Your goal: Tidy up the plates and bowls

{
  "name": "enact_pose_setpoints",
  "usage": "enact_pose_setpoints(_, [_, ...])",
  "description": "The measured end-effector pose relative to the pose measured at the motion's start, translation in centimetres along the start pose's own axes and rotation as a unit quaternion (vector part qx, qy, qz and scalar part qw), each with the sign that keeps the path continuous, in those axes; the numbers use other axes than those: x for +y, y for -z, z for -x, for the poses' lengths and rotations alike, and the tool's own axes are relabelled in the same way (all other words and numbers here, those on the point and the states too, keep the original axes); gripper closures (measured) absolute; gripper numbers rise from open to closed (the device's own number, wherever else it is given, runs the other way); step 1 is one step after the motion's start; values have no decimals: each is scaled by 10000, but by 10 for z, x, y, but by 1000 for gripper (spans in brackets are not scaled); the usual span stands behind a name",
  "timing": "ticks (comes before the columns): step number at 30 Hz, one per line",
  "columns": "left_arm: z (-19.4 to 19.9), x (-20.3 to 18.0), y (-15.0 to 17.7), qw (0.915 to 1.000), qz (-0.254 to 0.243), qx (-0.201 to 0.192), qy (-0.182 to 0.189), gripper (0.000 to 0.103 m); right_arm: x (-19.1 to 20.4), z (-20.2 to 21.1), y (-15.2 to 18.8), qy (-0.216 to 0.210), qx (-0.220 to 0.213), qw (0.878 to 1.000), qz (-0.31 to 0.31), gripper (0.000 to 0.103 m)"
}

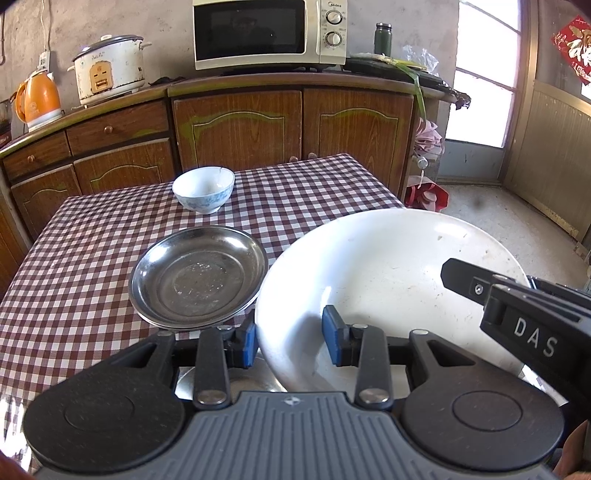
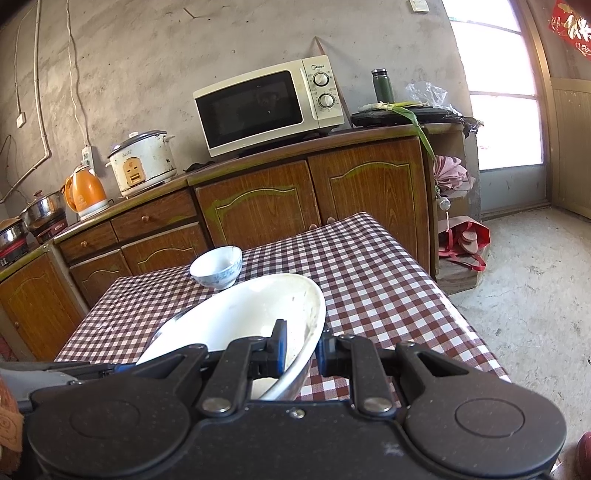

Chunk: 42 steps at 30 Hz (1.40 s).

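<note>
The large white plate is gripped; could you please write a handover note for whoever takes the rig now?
Right gripper: shut on the large white plate's rim.
Left gripper: straddles that rim; grip unclear.
Plate held tilted beside the round steel dish; small blue-patterned white bowl behind them on the checked tablecloth.
Done: nothing stacked yet.
Left: stack plate, dish and bowl.

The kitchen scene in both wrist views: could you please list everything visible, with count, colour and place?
white plate: one, white, tilted above the table, both claws on its rim
steel dish: one, silver, mid-table
small bowl: one, white with blue pattern, far side of table
tablecloth: one, red-white check
microwave: one, cream, on cabinet
rice cooker: one, white, cabinet
kettle: one, orange, cabinet
flask: one, green, cabinet
left claw: rim between its pads
right claw: clamping rim
</note>
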<state>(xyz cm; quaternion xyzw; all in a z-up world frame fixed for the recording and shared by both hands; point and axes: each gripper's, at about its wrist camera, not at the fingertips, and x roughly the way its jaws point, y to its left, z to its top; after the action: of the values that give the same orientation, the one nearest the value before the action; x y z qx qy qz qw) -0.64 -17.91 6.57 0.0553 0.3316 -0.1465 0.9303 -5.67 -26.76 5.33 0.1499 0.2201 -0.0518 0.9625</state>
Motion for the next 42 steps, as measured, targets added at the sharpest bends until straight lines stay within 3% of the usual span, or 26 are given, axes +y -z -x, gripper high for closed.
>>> enact_pose_setpoints(42, [10, 30, 39, 9989, 41, 252, -391, 67, 36, -6, 45, -368, 456, 9982, 162, 82])
